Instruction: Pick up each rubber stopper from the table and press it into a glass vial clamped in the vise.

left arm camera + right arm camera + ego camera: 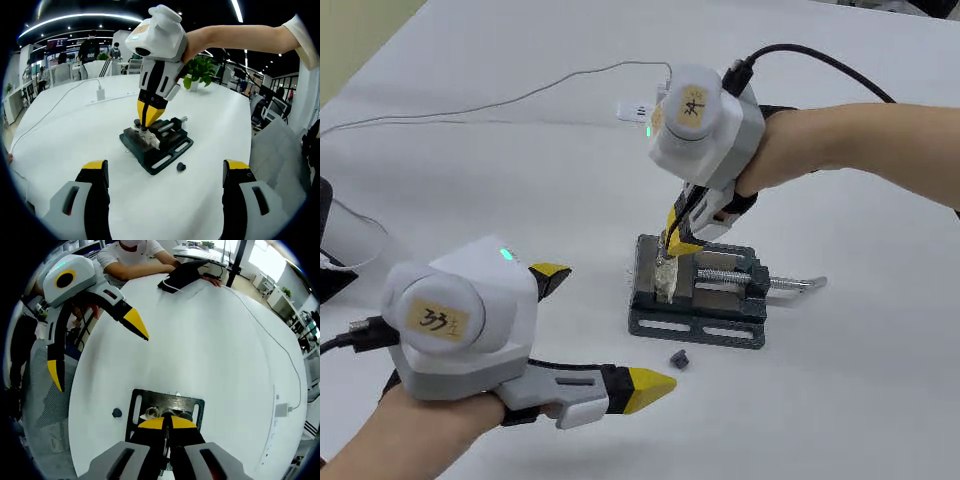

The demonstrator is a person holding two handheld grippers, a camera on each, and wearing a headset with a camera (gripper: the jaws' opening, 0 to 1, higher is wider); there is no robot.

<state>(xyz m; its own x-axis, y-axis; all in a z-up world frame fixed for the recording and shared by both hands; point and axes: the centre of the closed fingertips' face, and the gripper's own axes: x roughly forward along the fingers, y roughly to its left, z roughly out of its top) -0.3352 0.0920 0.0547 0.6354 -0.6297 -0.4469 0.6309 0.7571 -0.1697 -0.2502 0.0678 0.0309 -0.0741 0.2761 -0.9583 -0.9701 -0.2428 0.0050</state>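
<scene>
Table (470, 180): white, broad, holding everything listed here.
Vise (698, 290): dark metal, flat on the table right of centre in the head view, with its screw handle (798, 285) sticking out to the side away from the left gripper.
Vial (667, 278): pale glass, upright, clamped at the end of the vise nearer the left gripper (its round mouth shows just beside the yellow tips in the right gripper view).
Loose stopper (680, 358): small, dark, lying on the table just in front of the vise base and apart from it; in the left gripper view it sits beside the near corner of the vise.
Right gripper (677, 243): pointing straight down over the vise, yellow tips at the top of the vial, jaws drawn nearly together with only a thin slit between them; I cannot tell whether a stopper is pinched there.
Left gripper (605, 328): held low over the table on the near left side, jaws spread wide with nothing between them, aimed toward the vise and the loose stopper, well short of both.
Cable (520, 95): thin, white, running across the far part of the table to a white plug (635, 110).
</scene>
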